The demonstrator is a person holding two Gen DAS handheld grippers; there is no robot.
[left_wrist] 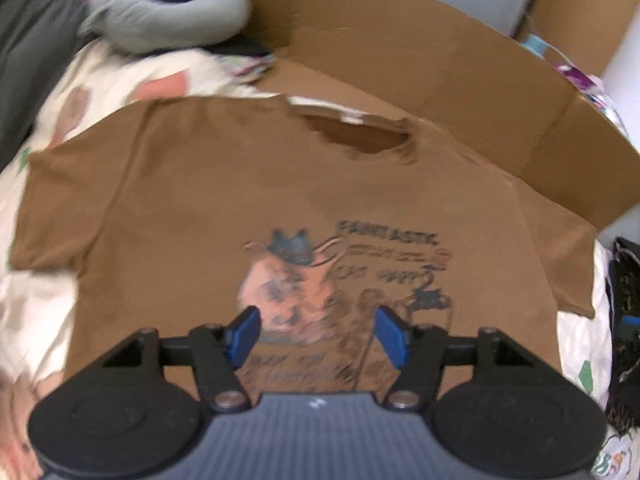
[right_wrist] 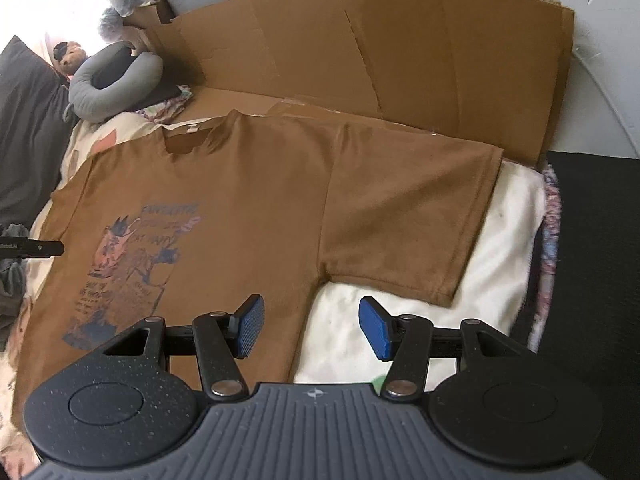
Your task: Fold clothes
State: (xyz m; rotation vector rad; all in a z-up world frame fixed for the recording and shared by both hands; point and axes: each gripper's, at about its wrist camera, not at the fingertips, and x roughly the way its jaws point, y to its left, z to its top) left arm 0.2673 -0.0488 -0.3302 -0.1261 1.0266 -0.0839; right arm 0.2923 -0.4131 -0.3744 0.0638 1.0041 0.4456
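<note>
A brown T-shirt (left_wrist: pixel 180 200) with a printed picture and lettering on its chest lies flat, front up, on a cream bedspread (right_wrist: pixel 400 320). Its collar points away from me and both short sleeves are spread out. In the left wrist view my left gripper (left_wrist: pixel 318 334) hovers over the lower part of the print, jaws open, with nothing between the blue pads. In the right wrist view the T-shirt (right_wrist: pixel 260 200) fills the middle. My right gripper (right_wrist: pixel 312 328) is open above the shirt's side hem, just below the right sleeve (right_wrist: pixel 412 220): one pad over brown cloth, the other over bedspread.
A large flattened cardboard sheet (right_wrist: pixel 400 60) stands behind the shirt's collar. A grey neck pillow (right_wrist: pixel 116 80) and a dark cushion (right_wrist: pixel 28 120) lie at the far left. A black bag (left_wrist: pixel 624 320) sits off the bed's right edge. A black bar (right_wrist: pixel 36 248) pokes in from the left.
</note>
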